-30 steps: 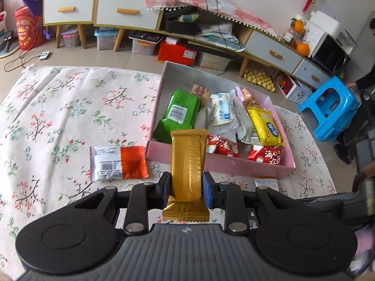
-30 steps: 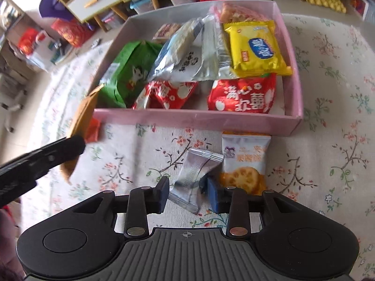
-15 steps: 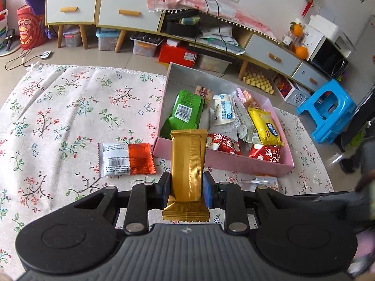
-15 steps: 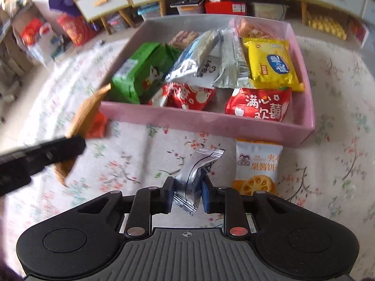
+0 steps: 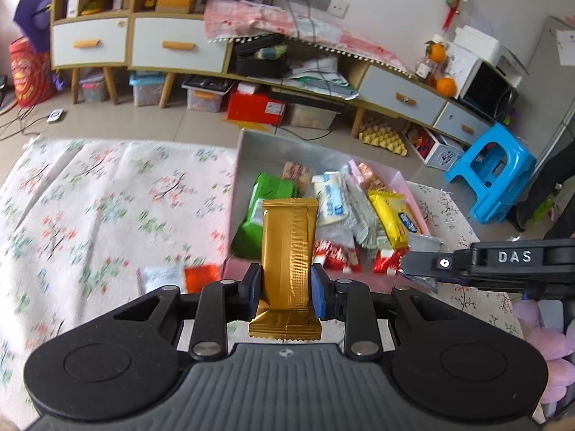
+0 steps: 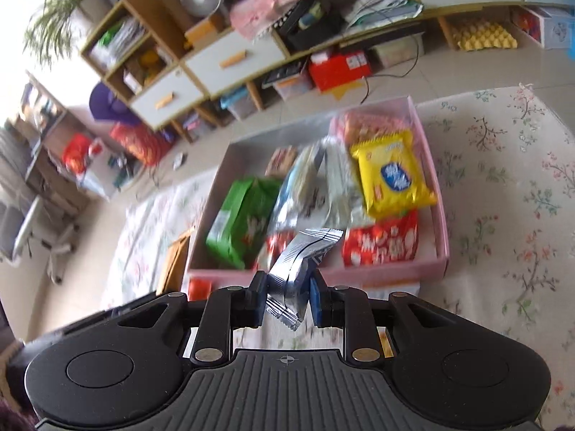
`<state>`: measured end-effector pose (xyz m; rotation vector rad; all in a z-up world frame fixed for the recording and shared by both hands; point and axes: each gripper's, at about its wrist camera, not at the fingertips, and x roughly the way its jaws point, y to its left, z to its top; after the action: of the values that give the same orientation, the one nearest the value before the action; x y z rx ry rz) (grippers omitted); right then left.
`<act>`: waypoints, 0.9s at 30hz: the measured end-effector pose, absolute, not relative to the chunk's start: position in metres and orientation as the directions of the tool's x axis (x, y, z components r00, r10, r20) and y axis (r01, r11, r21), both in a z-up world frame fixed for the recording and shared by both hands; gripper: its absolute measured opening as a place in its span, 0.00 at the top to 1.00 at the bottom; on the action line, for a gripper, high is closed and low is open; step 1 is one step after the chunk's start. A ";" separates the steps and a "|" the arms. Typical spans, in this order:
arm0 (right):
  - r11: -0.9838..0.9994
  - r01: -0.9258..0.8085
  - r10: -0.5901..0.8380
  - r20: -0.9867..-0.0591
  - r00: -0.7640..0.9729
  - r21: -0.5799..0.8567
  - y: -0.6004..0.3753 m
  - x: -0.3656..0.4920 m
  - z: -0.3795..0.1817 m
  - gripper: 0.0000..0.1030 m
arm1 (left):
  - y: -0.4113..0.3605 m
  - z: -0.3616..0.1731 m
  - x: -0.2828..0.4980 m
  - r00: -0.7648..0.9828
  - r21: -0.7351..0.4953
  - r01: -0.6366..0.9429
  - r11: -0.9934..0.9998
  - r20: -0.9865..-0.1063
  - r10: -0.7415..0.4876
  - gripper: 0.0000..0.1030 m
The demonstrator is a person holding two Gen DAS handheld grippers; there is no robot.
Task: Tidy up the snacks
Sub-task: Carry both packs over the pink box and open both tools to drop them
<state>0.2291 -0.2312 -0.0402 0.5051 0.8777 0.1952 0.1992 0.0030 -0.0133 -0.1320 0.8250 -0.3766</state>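
pink box [image 6: 391,272], assorted snack packets [image 6: 391,176], perhaps overlapping

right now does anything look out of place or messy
One orange-and-white packet lies on the floral cloth outside the pink box, where the other loose snacks sit. Inside, the packets are heaped askew, overlapping rather than in rows. Nothing looks spilled or torn.

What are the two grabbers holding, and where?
The left gripper pinches the gold bar near its bottom end. The right gripper pinches the silver packet near its lower end.
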 end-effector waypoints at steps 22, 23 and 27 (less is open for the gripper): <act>0.813 0.083 0.371 -0.622 0.690 0.577 -0.260 0.259 -0.060 0.53 | -0.032 -0.028 0.244 0.621 -0.244 0.359 0.901 -0.658 -0.426 0.53; 0.815 0.082 0.367 -0.621 0.693 0.573 -0.261 0.258 -0.058 0.53 | -0.030 -0.025 0.239 0.626 -0.240 0.361 0.901 -0.654 -0.425 0.52; 0.821 0.082 0.355 -0.618 0.702 0.565 -0.263 0.249 -0.051 0.45 | -0.021 -0.014 0.224 0.636 -0.222 0.363 0.905 -0.651 -0.414 0.39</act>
<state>0.2489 -0.2632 -0.0507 0.6022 0.7891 0.1626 0.2241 -0.0212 -0.0139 -0.0726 0.7618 -0.4442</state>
